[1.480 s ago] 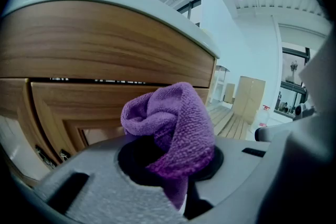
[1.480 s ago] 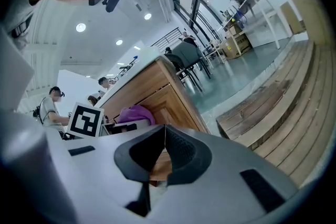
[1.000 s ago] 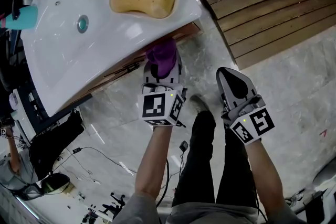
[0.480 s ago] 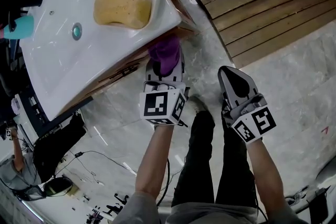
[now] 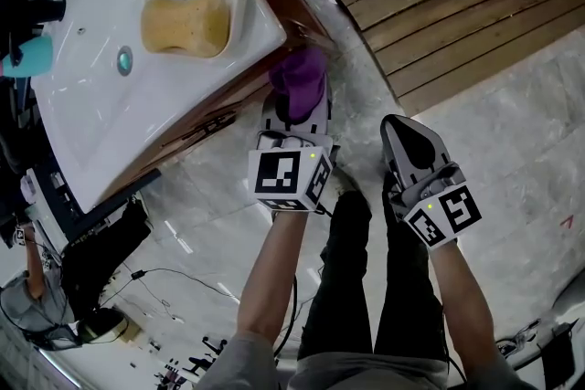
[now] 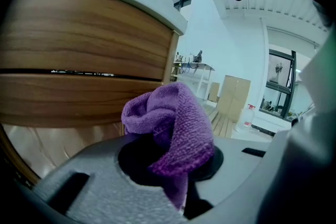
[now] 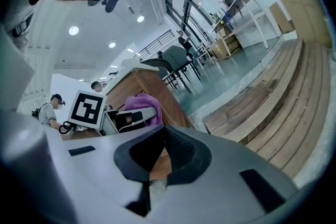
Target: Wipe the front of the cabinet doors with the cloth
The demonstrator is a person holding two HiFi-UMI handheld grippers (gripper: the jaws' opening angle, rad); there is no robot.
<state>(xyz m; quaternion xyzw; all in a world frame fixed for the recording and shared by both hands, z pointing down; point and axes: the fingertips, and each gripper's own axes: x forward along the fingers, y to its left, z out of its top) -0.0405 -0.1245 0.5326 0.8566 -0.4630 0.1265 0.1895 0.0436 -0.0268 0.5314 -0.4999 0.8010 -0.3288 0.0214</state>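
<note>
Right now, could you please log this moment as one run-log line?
left tool: shut on purple cloth | cloth: at wooden cabinet front corner, contact unclear | right tool: shut, empty, clear of cabinet

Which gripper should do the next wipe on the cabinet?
The left gripper. It grips the cloth close to the cabinet front. The right gripper is shut on nothing and sits farther from the wood, over the floor.
</note>
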